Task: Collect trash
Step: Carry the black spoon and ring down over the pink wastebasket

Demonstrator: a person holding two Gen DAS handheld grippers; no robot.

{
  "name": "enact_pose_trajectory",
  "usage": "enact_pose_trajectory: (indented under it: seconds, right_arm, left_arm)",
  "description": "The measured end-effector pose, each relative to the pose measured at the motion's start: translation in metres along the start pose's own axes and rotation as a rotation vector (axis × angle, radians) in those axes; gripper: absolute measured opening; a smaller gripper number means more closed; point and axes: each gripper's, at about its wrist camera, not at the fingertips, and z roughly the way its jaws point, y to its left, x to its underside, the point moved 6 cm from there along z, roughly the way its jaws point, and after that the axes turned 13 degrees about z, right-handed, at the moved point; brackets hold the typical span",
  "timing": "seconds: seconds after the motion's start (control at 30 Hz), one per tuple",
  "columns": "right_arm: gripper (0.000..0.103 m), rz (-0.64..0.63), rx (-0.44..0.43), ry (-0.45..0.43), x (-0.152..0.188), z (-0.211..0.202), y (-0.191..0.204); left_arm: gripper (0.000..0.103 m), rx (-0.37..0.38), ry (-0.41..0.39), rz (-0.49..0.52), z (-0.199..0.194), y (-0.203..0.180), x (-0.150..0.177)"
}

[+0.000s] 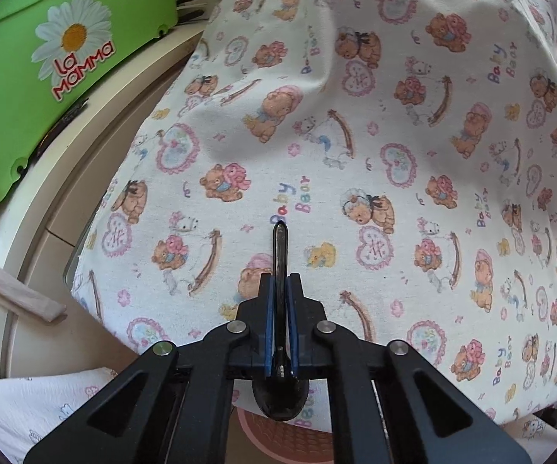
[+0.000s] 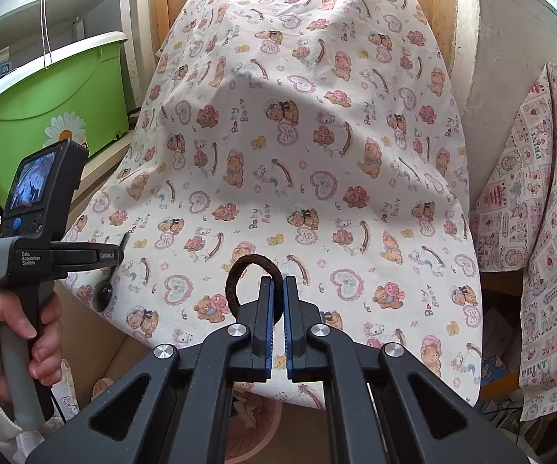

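My left gripper (image 1: 280, 277) is shut on a black plastic spoon (image 1: 280, 247). The spoon's handle points forward over the bear-print cloth (image 1: 355, 154), and its bowl hangs back under the jaws. The right wrist view shows the left gripper (image 2: 118, 251) at the left, held by a hand (image 2: 27, 328), with the spoon (image 2: 104, 295) hanging at the cloth's edge. My right gripper (image 2: 277, 279) is shut on a brown hair tie (image 2: 235, 270), whose loop sticks out to the left of the fingertips above the cloth (image 2: 317, 135).
A green bin (image 1: 46, 77) with a daisy label stands to the left, also in the right wrist view as the green bin (image 2: 46, 108). A pinkish round basket (image 1: 290, 439) sits below the cloth's near edge. A second printed cloth (image 2: 541, 212) hangs at the right.
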Motion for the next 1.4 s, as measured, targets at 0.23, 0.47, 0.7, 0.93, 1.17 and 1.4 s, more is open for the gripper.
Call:
enact_pose_trajectory:
  seconds: [0.23,0.47,0.7,0.93,1.17,1.4]
  right_arm:
    - [0.005,0.022,0.0,0.014,0.0,0.005,-0.005]
    - [0.005,0.064,-0.026,0.029,-0.002,0.006,-0.01]
    - [0.005,0.051,-0.044,0.023,0.0,0.002,-0.005]
    - [0.005,0.018,-0.082,0.02,0.009,-0.006,0.007]
    - [0.005,-0.006,-0.132,0.05,0.023,-0.01,0.023]
    - [0.005,-0.015,-0.214,0.165,0.05,-0.001,0.043]
  left_arm:
    - [0.005,0.041,-0.069,0.046,-0.025,-0.009,-0.007]
    - [0.005,0.129,-0.135,0.079,-0.06,-0.018,-0.007]
    - [0.006,0.186,-0.159,0.086,-0.087,-0.017,0.018]
    - [0.006,0.227,-0.192,0.078,-0.101,-0.013,0.053]
    - [0.006,0.216,-0.187,0.111,-0.094,-0.017,0.085]
    - [0.006,0.282,-0.164,0.116,-0.086,-0.029,0.106]
